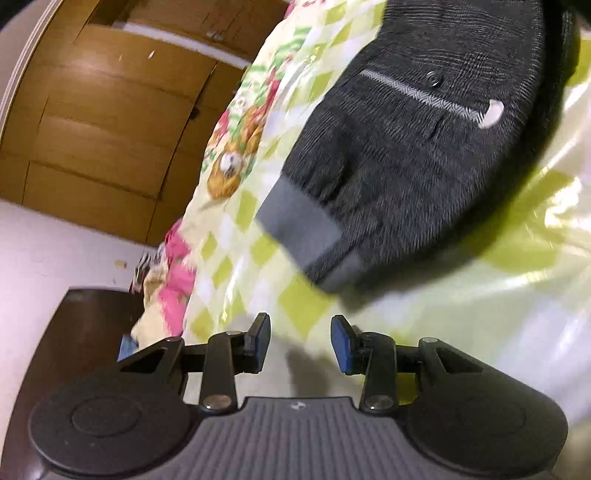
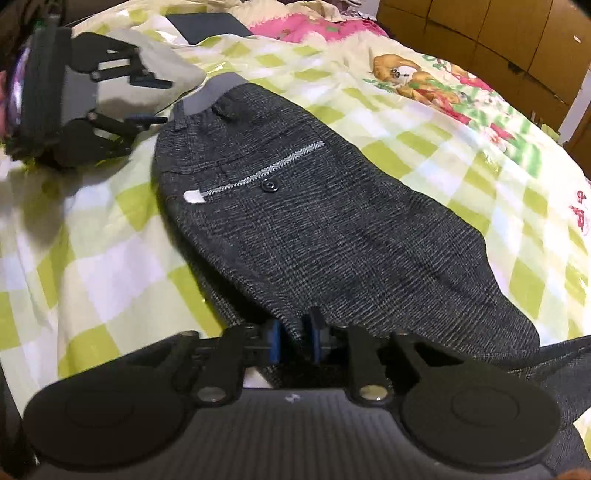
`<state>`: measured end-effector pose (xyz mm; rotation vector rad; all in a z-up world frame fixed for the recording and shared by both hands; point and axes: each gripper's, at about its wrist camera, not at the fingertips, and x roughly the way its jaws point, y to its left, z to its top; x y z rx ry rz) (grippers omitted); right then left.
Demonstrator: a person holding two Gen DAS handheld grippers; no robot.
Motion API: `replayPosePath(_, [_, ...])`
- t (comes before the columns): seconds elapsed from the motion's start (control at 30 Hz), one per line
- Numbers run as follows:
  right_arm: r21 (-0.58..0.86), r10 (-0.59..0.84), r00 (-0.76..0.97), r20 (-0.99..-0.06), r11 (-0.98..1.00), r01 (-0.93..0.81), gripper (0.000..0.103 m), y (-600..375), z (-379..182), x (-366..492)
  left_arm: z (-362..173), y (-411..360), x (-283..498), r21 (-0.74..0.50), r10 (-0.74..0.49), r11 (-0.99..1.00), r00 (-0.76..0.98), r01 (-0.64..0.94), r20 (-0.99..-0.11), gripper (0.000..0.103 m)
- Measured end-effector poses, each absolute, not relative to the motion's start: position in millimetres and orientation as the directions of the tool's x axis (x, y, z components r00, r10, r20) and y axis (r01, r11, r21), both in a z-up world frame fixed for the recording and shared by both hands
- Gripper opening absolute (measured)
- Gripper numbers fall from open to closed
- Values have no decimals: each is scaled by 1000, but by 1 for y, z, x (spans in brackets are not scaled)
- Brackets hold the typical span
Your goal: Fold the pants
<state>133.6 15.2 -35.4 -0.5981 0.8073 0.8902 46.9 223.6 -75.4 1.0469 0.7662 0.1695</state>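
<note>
Dark grey plaid pants (image 2: 314, 221) lie on a green-checked bedsheet (image 2: 110, 258), with the grey waistband (image 2: 214, 92) at the far end and a buttoned back pocket facing up. My right gripper (image 2: 294, 339) is shut on the pants' fabric at the near end. My left gripper (image 1: 300, 343) is open and empty above the sheet, just short of the waistband (image 1: 306, 229). The left gripper also shows in the right wrist view (image 2: 155, 99), open beside the waistband.
A wooden wardrobe (image 1: 92, 129) stands beyond the bed. A dark wooden nightstand (image 1: 74, 332) is beside the bed's edge. A pink and cream patterned quilt (image 1: 173, 280) lies bunched at the bed's side. A dark flat object (image 2: 210, 24) lies at the far end of the bed.
</note>
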Motion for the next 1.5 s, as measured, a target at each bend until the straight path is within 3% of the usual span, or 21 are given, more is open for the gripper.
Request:
replayPosePath(0.07, [-122, 437, 384, -813, 517, -847, 43, 7, -31, 134, -67, 229, 40, 822, 497, 538, 718, 186, -488, 53])
replayPosePath(0.13, [-122, 441, 395, -806, 529, -840, 52, -3, -26, 131, -56, 230, 35, 797, 509, 589, 706, 132, -493, 53])
replayPosePath(0.27, [-90, 450, 412, -792, 581, -809, 53, -28, -12, 126, -31, 201, 31, 719, 428, 690, 754, 84, -498, 53])
replayPosePath(0.47, [68, 460, 419, -783, 732, -677, 59, -91, 11, 156, -38, 113, 61, 472, 84, 833, 777, 289, -624, 53])
replayPosePath(0.63, [122, 374, 560, -739, 892, -435, 62, -162, 27, 228, -57, 37, 87, 402, -89, 809, 765, 429, -638, 53])
replayPosePath(0.7, [163, 327, 588, -740, 935, -314, 69, -188, 29, 275, -63, 19, 95, 414, -105, 791, 766, 450, -634, 52])
replayPosePath(0.87, [273, 256, 645, -720, 959, -75, 70, -224, 25, 385, -57, 12, 109, 372, -123, 802, 740, 466, -662, 52])
replayPosePath(1.0, [243, 162, 630, -760, 969, 44, 70, -216, 4, 456, -57, 15, 120, 350, -121, 809, 716, 472, -687, 52])
replayPosePath(1.07, [185, 102, 594, -798, 979, 80, 69, -208, -15, 476, -59, 15, 124, 341, -117, 813, 708, 471, -697, 52])
replayPosePath(1.13, [29, -39, 584, -811, 994, 107, 66, -199, -32, 490, -60, 15, 132, 328, -112, 824, 701, 461, -705, 52])
replayPosePath(1.23, [74, -45, 599, -800, 982, 173, 36, -219, -40, 484, -60, 15, 134, 324, -106, 830, 699, 454, -707, 52])
replayPosePath(1.27, [117, -15, 607, -794, 977, 177, 16, -232, -38, 479, -60, 14, 133, 335, -100, 825, 702, 455, -706, 52])
replayPosePath(1.3, [165, 21, 608, -794, 969, 182, 5, -246, -35, 476, -60, 11, 131, 353, -92, 816, 706, 457, -702, 52])
replayPosePath(1.5, [445, 229, 733, -641, 888, 112, 4, -326, 19, 402, -49, -14, 121, 419, -86, 773, 732, 477, -676, 52])
